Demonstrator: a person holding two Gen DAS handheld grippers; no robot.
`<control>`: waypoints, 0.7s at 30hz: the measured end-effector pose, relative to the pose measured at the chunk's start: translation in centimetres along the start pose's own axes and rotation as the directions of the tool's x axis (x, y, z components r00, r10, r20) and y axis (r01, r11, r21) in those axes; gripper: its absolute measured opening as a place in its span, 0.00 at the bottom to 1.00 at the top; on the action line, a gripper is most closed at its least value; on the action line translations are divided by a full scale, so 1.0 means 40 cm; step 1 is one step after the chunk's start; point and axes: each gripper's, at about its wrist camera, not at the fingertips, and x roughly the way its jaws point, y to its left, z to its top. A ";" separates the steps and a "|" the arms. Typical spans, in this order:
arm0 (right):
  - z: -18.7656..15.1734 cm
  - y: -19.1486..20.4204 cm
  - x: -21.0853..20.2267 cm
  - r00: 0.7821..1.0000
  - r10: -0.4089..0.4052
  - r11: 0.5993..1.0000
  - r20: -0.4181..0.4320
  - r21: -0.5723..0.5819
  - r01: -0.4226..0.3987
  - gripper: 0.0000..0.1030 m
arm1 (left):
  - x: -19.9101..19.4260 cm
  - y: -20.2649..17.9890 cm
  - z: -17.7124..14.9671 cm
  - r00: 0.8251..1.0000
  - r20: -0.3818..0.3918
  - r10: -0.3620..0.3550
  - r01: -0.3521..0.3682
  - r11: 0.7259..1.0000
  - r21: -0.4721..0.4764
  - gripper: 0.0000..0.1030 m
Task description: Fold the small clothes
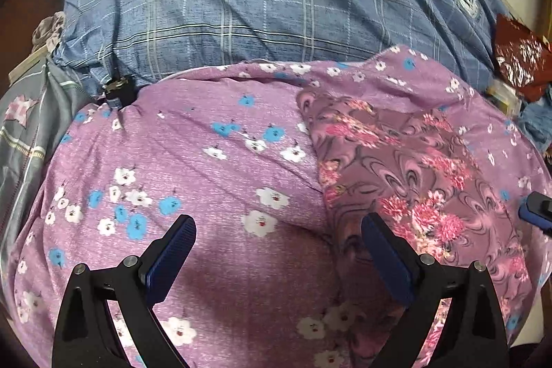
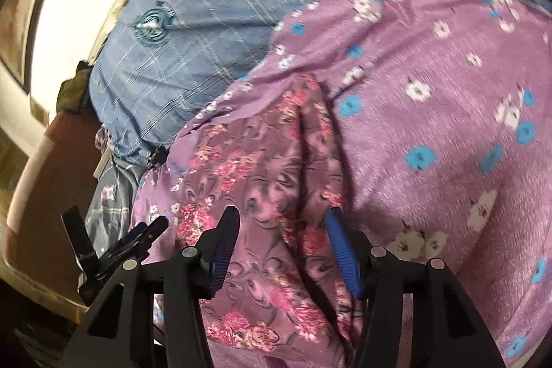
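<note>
The small floral garment (image 1: 407,168), mauve with pink blooms, lay crumpled on the purple flowered blanket (image 1: 214,133), right of centre in my left wrist view and lower centre in my right wrist view (image 2: 262,168). My right gripper (image 2: 283,223) had its jaws apart, a raised fold of the garment between them; I could not tell whether the pads touched it. My left gripper (image 1: 279,230) hung with jaws wide apart over bare blanket, just left of the garment's edge, holding nothing. A blue checked quilt (image 1: 262,9) filled the upper frame; red patterned cloth (image 1: 517,61) sat at the far right.
</note>
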 end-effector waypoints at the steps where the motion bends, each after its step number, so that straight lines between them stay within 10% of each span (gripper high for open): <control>1: -0.004 0.008 0.011 1.000 -0.026 0.999 -0.016 -0.020 0.026 0.47 | 0.010 -0.011 -0.004 1.000 -0.013 0.026 -0.026 0.999 0.021 0.94; 6: -0.019 0.005 0.081 0.984 -0.114 0.993 -0.133 -0.053 0.108 0.38 | 0.045 -0.037 -0.005 0.996 -0.048 0.077 -0.075 0.996 0.052 0.94; 14: 0.038 -0.048 0.025 0.999 -0.027 0.998 -0.034 0.048 0.029 0.48 | 0.023 -0.016 0.014 0.993 -0.027 -0.115 0.114 0.993 -0.029 0.94; 21: 0.081 -0.151 0.071 0.977 0.190 0.963 -0.092 0.211 -0.167 0.58 | 0.084 0.013 0.016 0.929 -0.156 -0.335 0.321 0.941 -0.109 0.94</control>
